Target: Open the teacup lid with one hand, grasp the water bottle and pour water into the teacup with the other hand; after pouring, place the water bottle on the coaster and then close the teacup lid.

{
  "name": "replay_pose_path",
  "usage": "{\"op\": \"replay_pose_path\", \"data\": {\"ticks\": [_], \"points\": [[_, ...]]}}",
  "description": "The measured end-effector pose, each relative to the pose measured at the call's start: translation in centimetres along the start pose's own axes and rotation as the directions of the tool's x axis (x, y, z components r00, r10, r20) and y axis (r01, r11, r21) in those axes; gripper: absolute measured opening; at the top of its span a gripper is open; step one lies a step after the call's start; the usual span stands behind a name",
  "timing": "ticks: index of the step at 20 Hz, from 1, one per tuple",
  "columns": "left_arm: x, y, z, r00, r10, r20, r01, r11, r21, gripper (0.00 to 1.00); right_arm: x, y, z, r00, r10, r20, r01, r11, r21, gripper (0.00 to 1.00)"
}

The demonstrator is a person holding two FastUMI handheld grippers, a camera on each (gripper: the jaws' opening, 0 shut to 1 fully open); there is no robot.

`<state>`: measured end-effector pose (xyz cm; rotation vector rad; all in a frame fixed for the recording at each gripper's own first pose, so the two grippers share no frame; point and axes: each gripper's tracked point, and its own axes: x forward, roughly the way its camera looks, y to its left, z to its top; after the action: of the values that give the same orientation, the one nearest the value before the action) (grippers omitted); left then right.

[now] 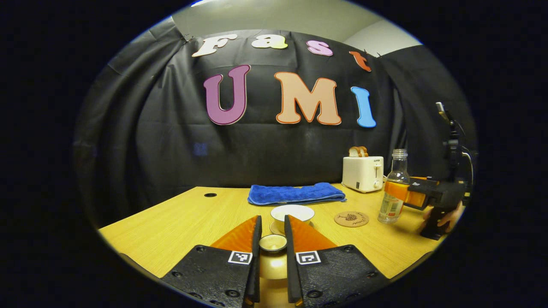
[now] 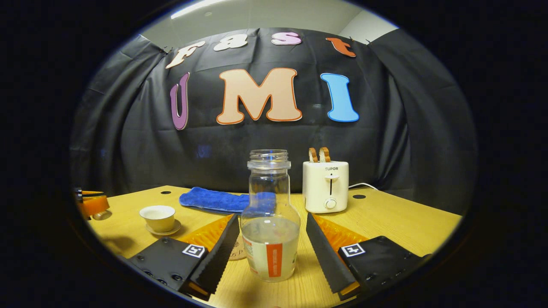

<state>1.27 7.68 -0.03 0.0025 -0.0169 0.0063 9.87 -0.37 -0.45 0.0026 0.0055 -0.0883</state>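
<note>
Two grippers on view. Left gripper (image 1: 272, 231) holds lid (image 1: 272, 243) between narrow fingers, above table (image 1: 180, 222), in front of uncovered teacup (image 1: 293, 215) on saucer. Coaster (image 1: 351, 219) bare, between teacup and bottle (image 1: 393, 188). Right gripper (image 2: 270, 233) fingers wide, flanking upright bottle without touching; bottle stands on table, partly filled. Towel (image 1: 295, 193), toaster (image 1: 362, 173) behind.

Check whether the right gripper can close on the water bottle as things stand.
Probably yes. The water bottle stands upright between the right gripper's open fingers, with a gap on each side and nothing between. The coaster lies beside the bottle, clear of the grip.
</note>
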Motion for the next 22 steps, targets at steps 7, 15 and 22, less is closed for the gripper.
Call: {"op": "replay_pose_path", "data": {"ticks": [7,15,22], "points": [[-0.2,0.1,0.0,0.998,-0.064,-0.001,0.064,0.998,-0.002,0.22,1.5,1.2,-0.1,0.999,0.040,-0.004,-0.040,0.999,0.001,0.78],[-0.5,1.1,-0.1,0.997,-0.083,-0.002,0.083,0.997,0.000,0.22,1.5,0.4,-0.1,1.000,0.003,-0.004,-0.003,1.000,-0.006,0.70],[-1.0,4.2,-0.3,0.996,-0.085,-0.006,0.085,0.996,0.000,0.23,1.3,4.8,1.1,0.999,0.046,0.019,-0.033,0.897,-0.440,0.69]]}}
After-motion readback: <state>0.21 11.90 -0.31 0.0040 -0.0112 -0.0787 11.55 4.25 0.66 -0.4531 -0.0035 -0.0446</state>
